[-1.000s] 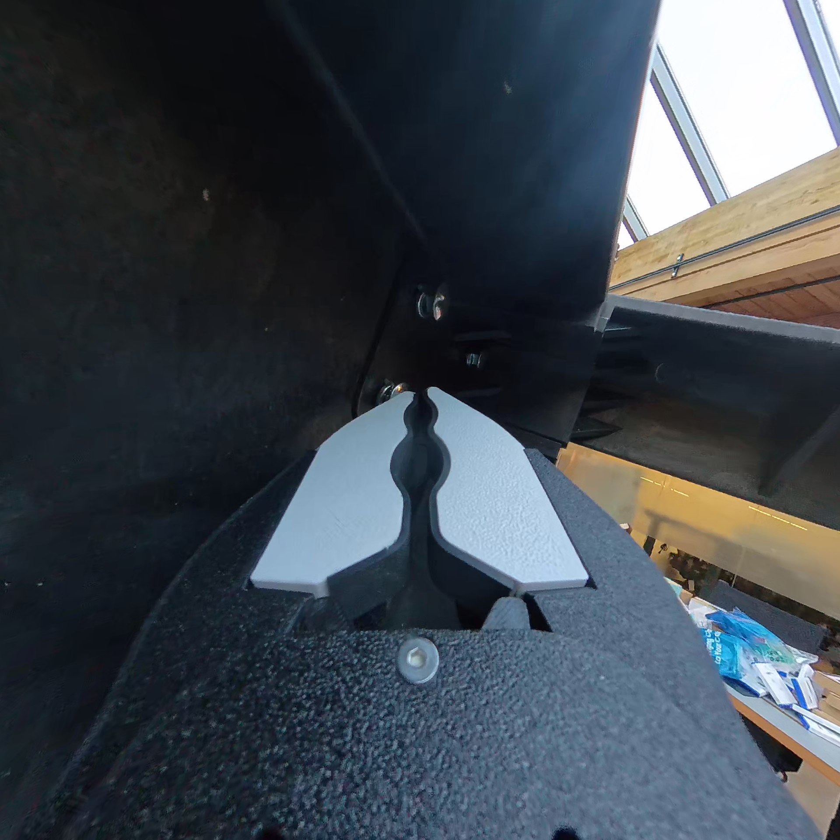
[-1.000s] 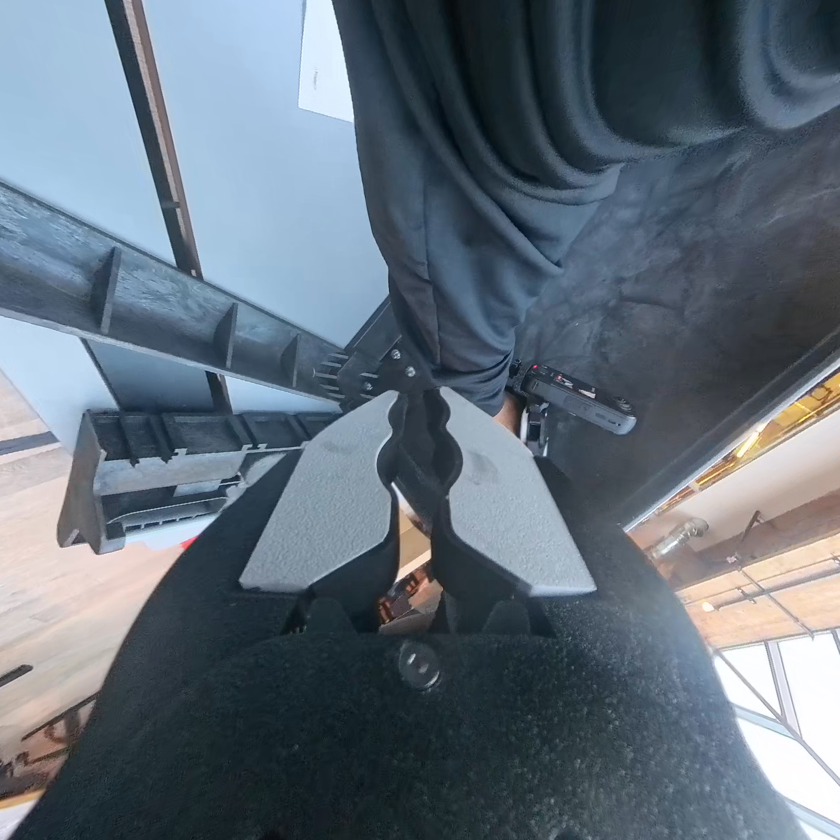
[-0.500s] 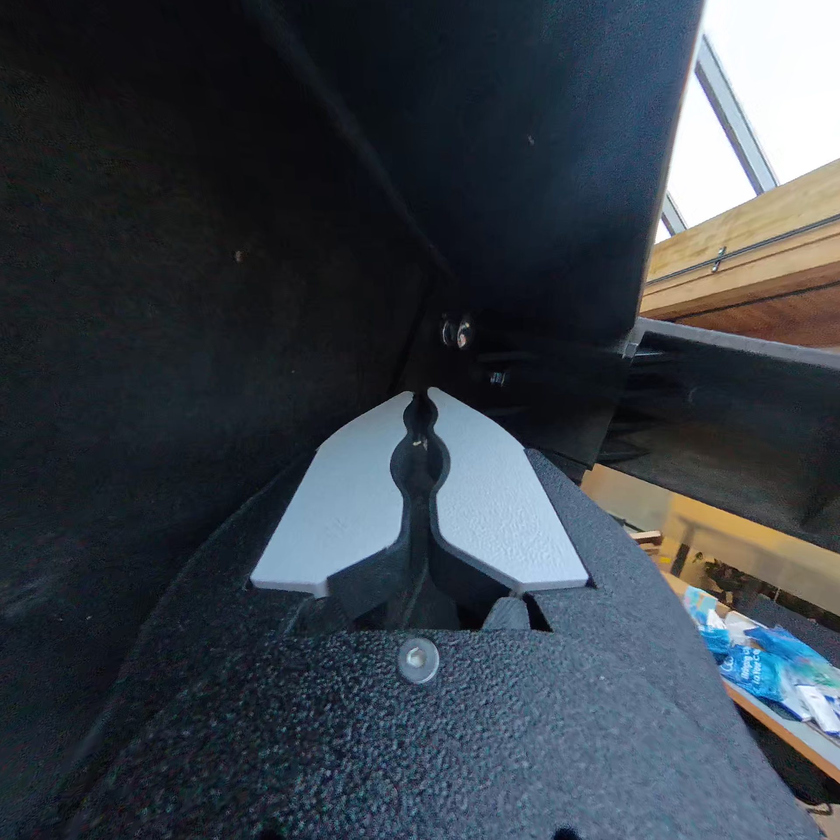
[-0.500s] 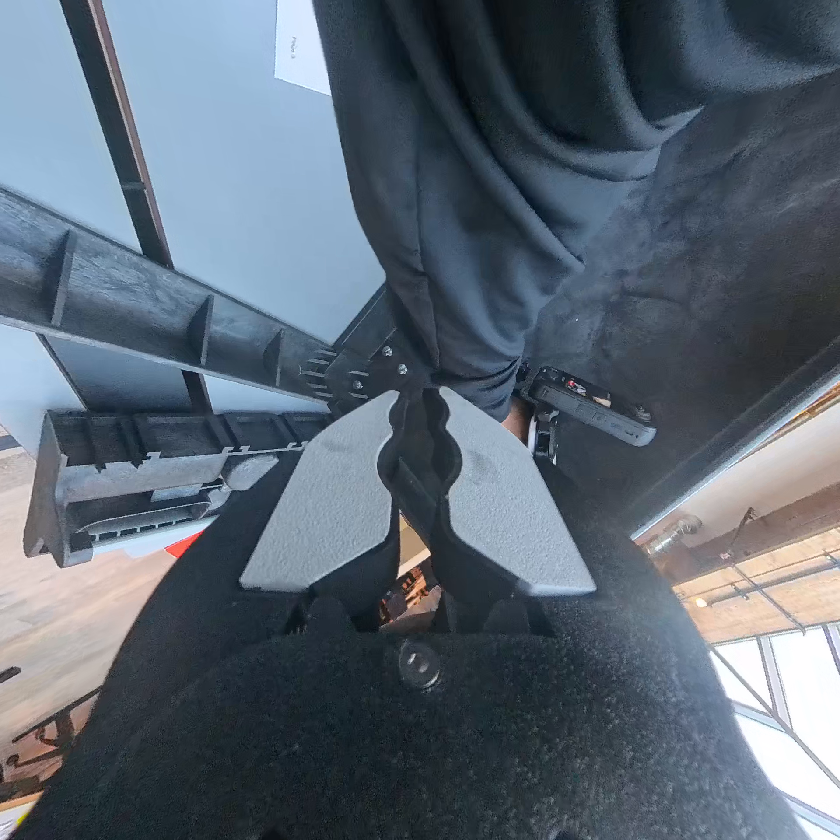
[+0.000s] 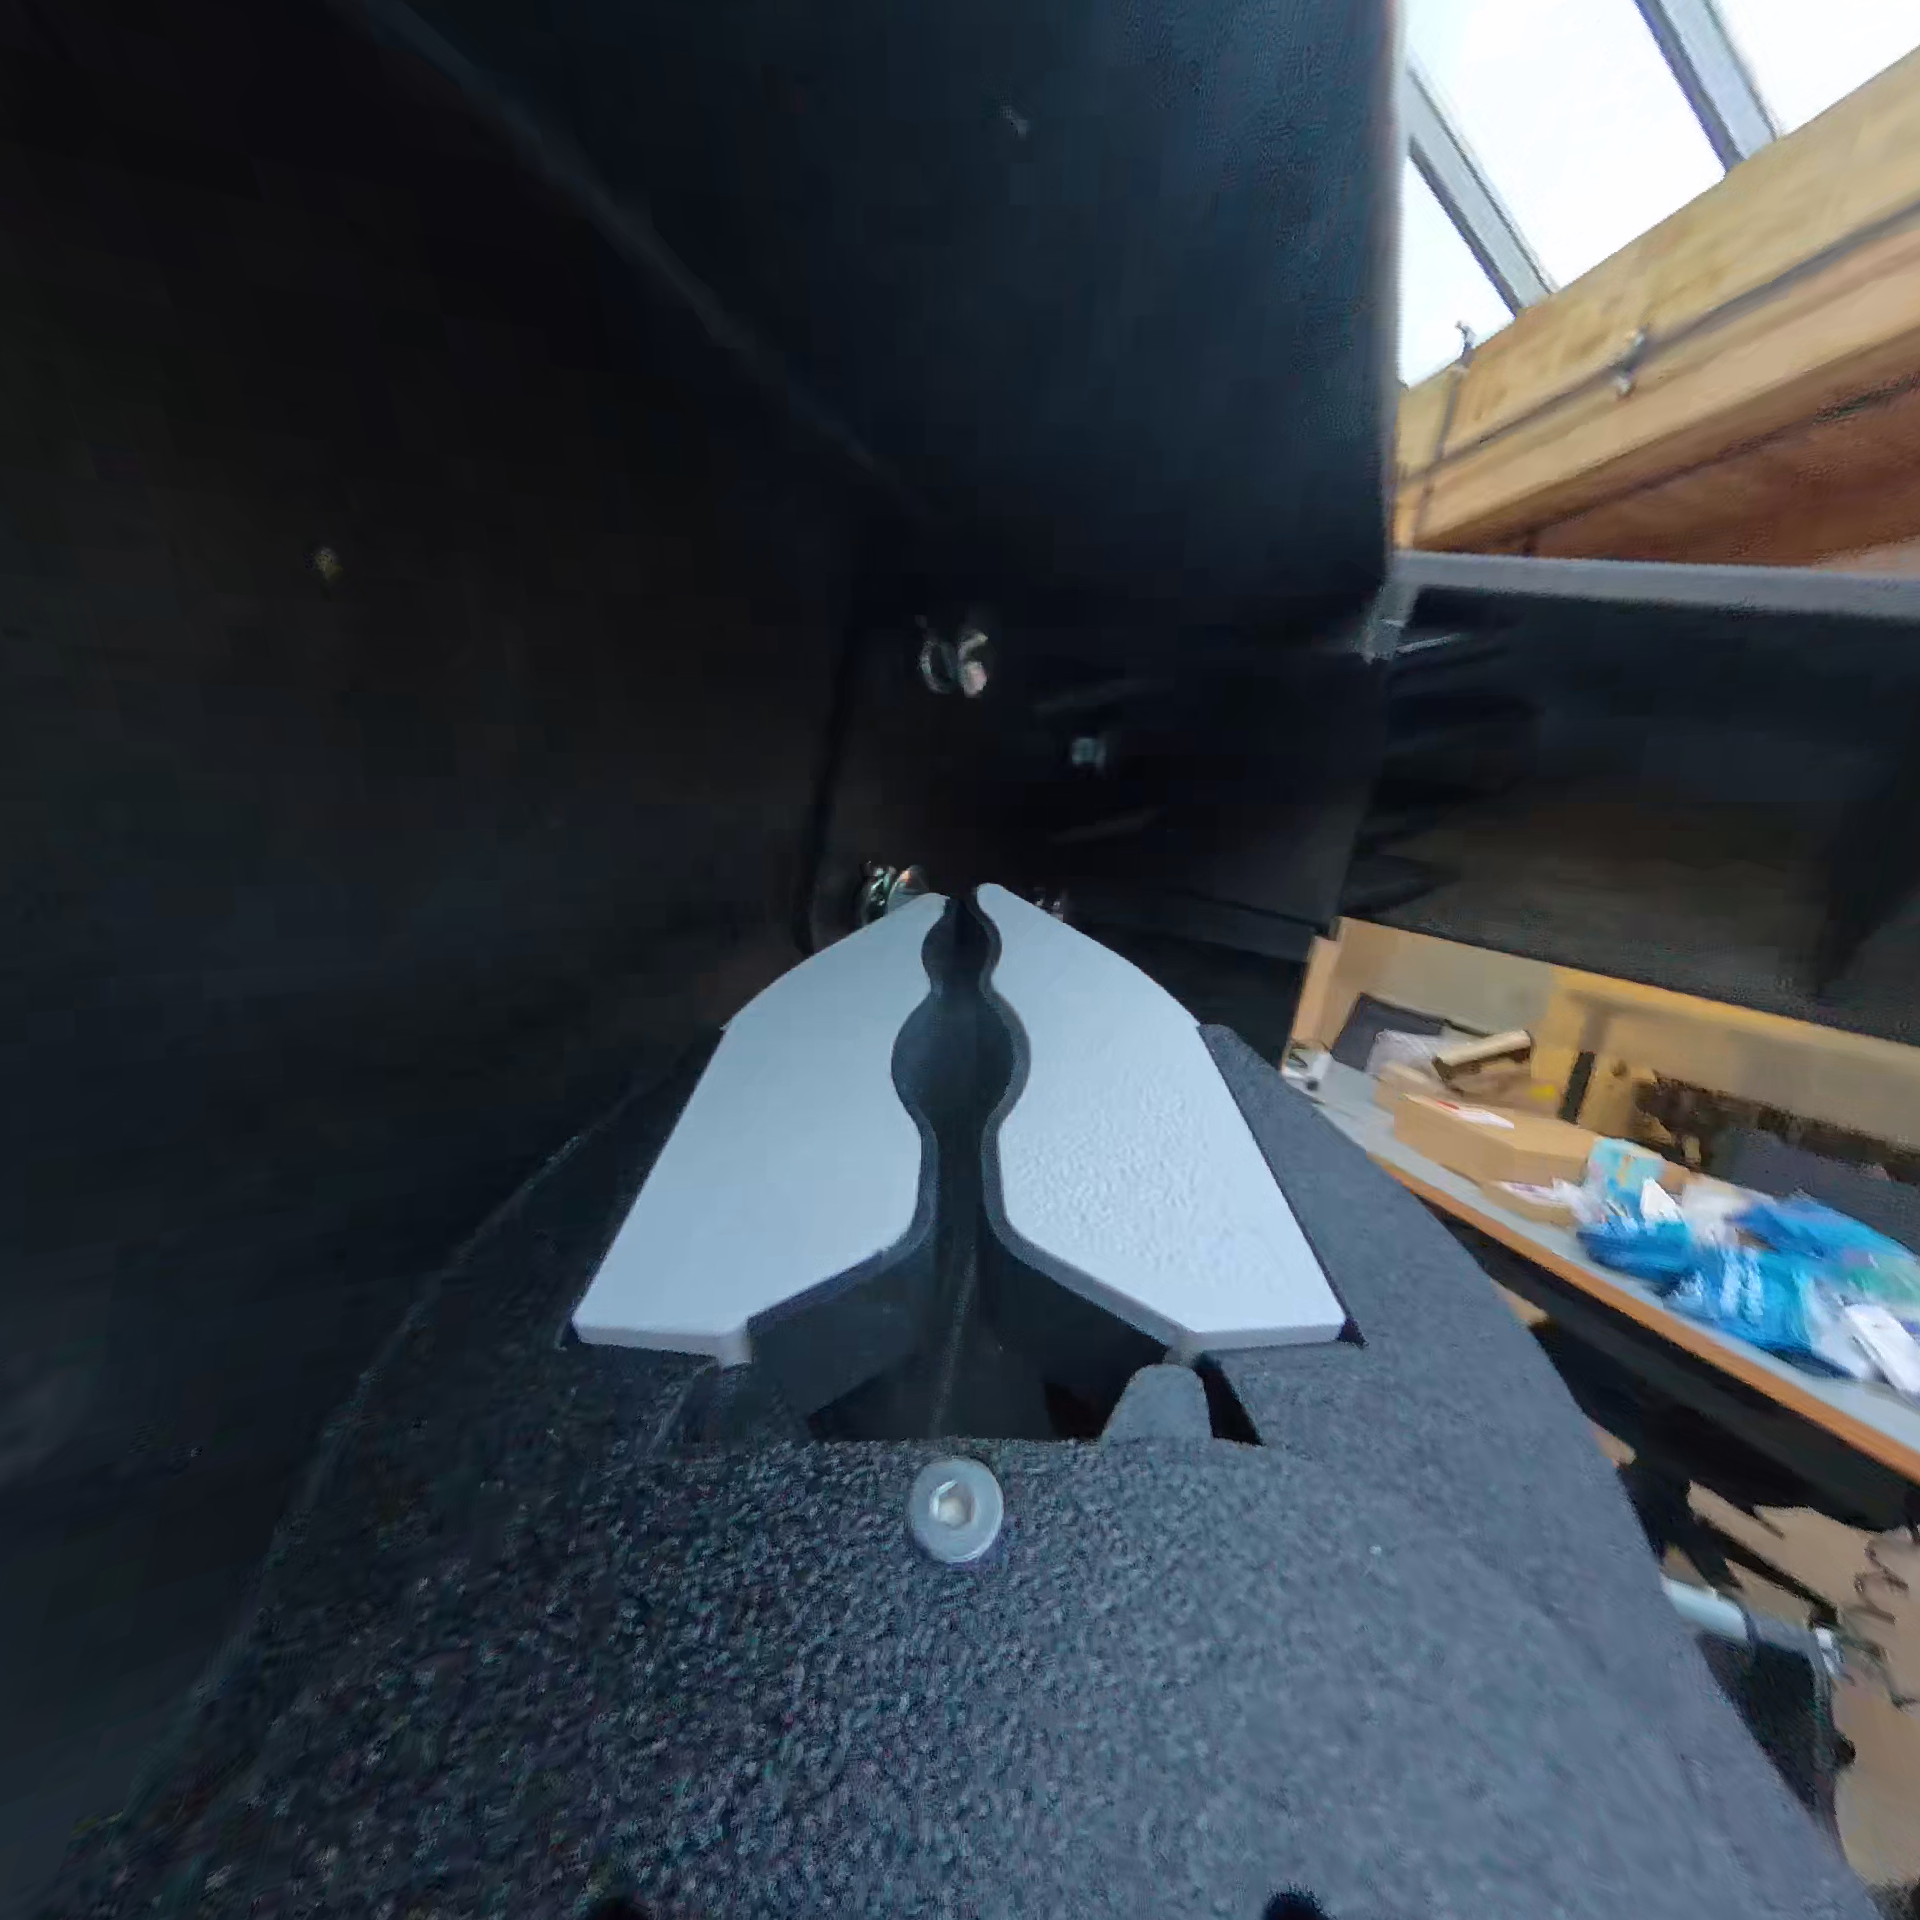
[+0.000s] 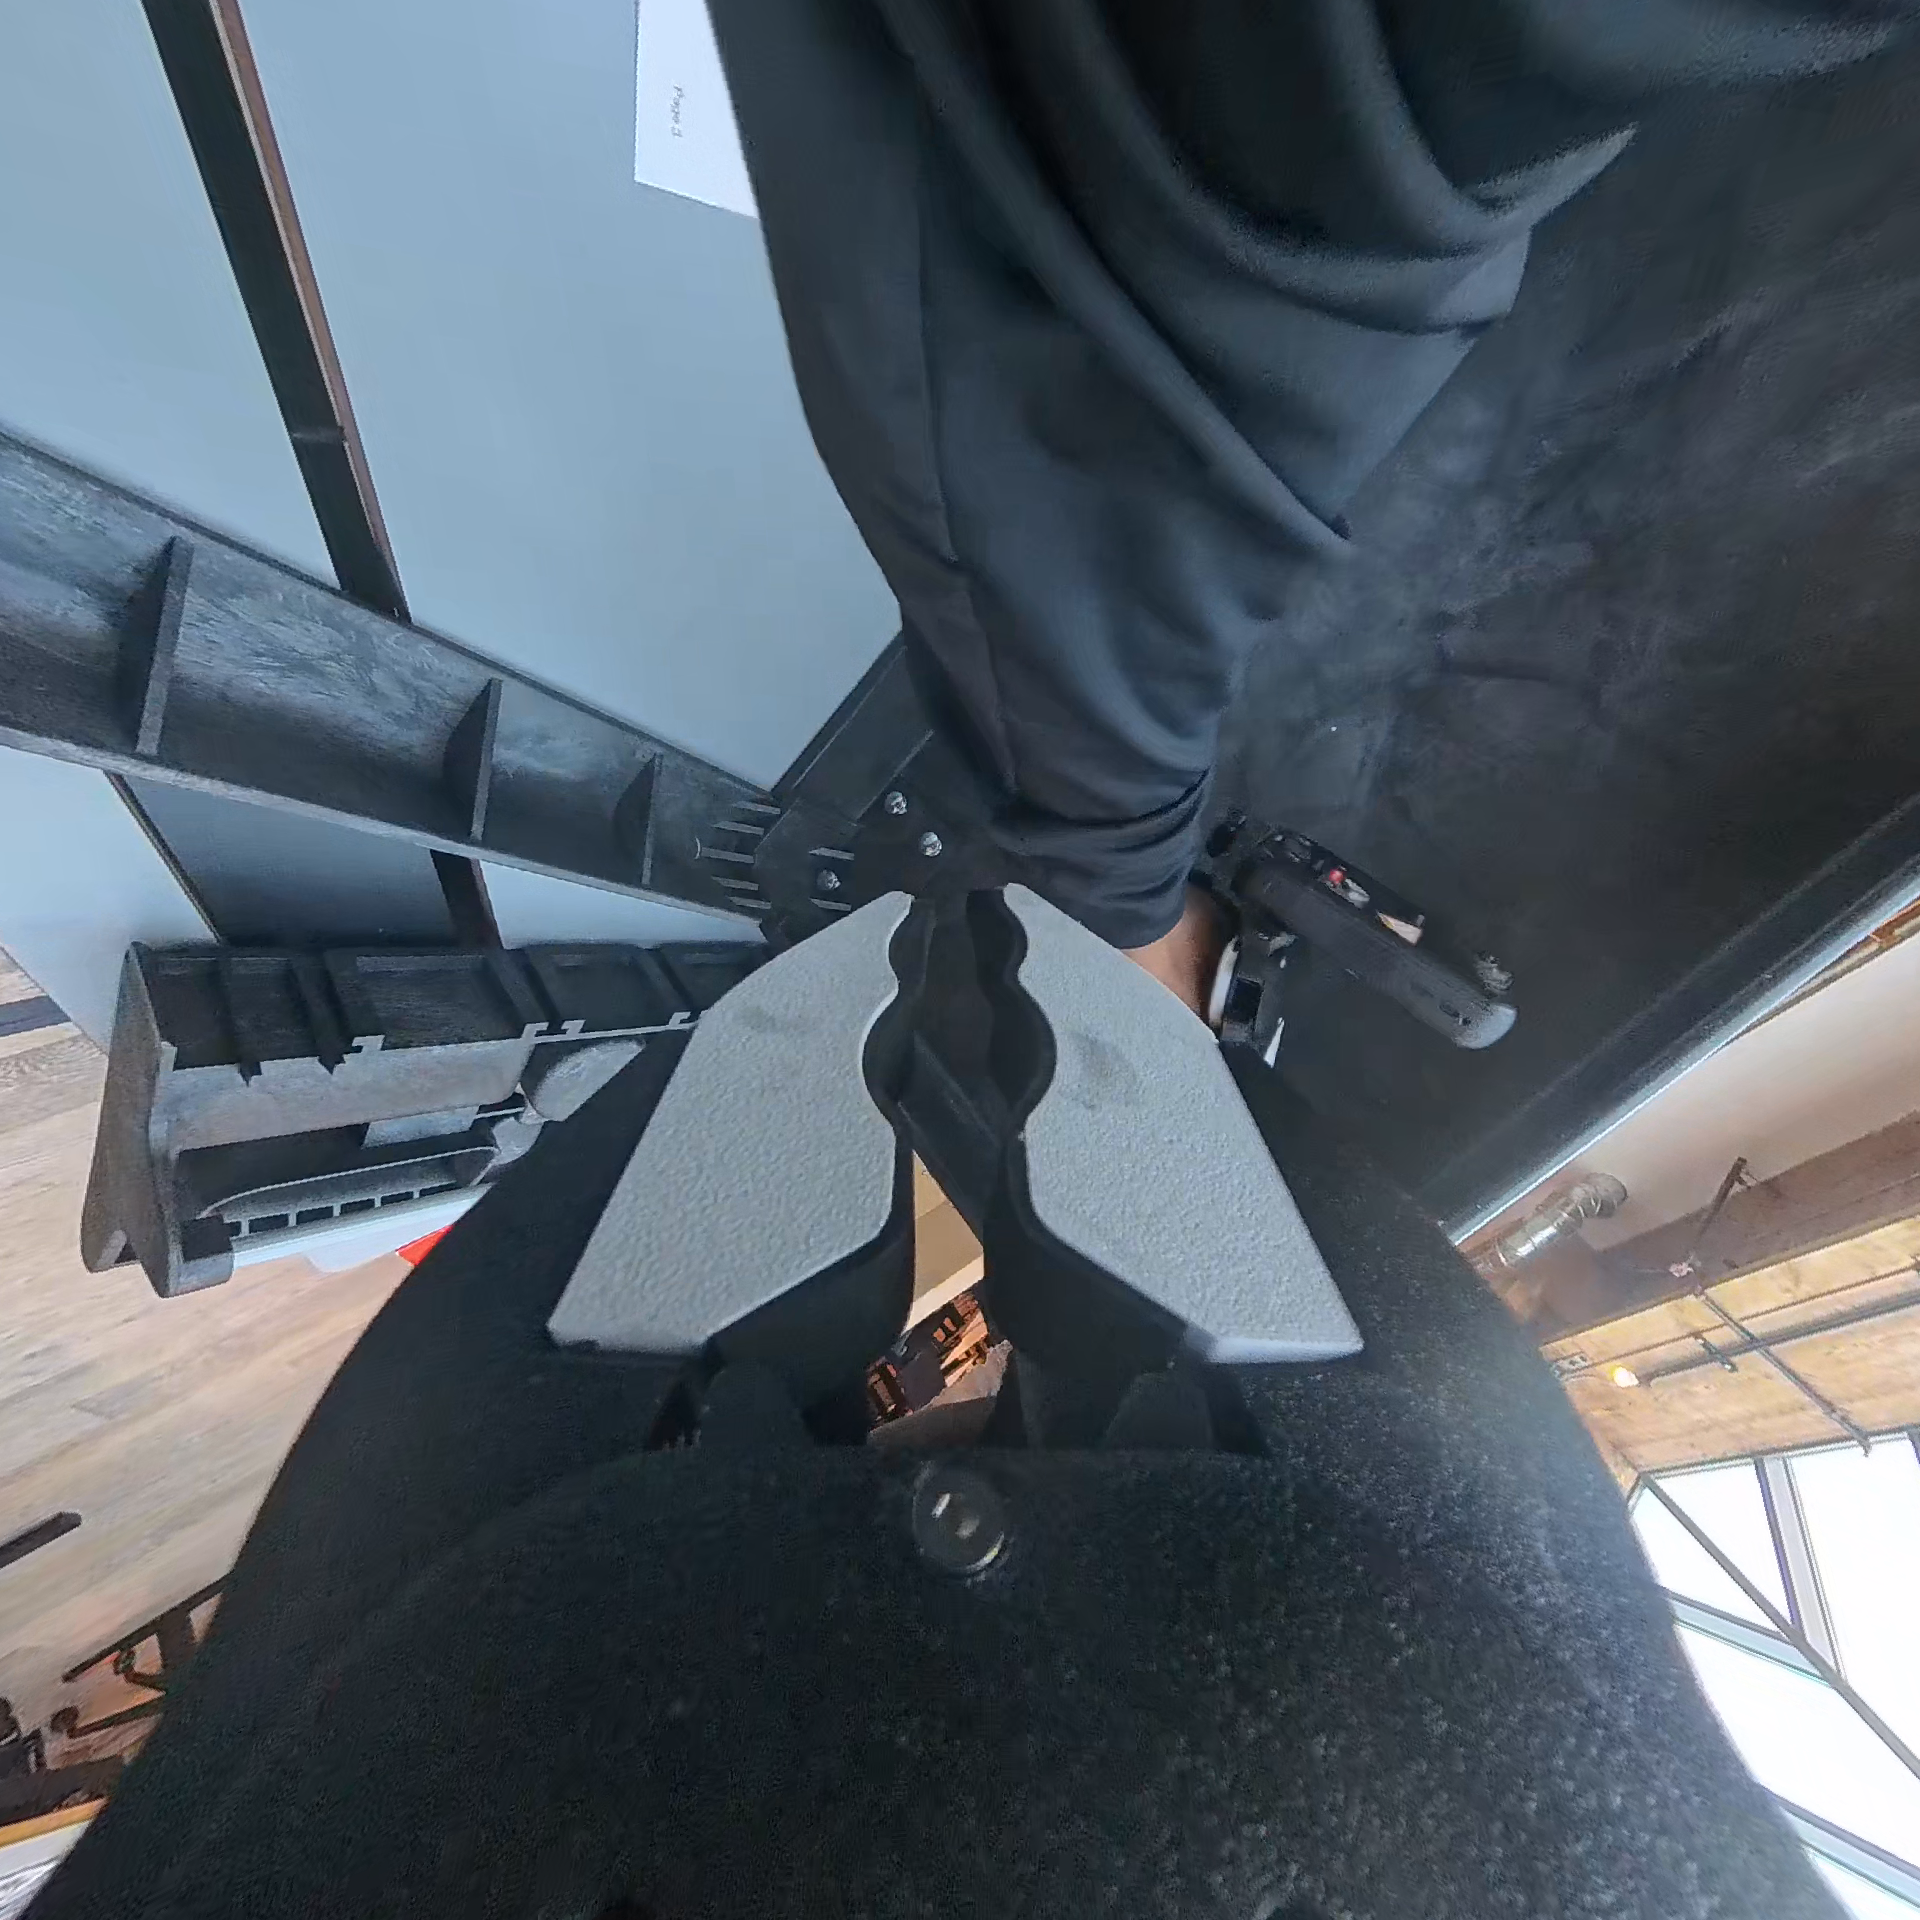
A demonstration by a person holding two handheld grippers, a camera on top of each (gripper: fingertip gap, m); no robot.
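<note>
Dark felt panels crowd both grippers — left gripper pinched together on nothing, right gripper clamped on a black bar — which might slip if twisted

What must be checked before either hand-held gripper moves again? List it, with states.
1. Jaws of the left hand-held gripper: shut, nothing seen between them. Ok.
2. Hold of the right hand-held gripper: shut on a black strut. Ok.
3. Gap between the left tips and the bolt: very near; contact cannot tell.
4. Space ahead of the right tips: dark sleeve hangs just beyond. Not ok.
5. Room beside the left one: black felt panel close by. Cannot tell.
</note>
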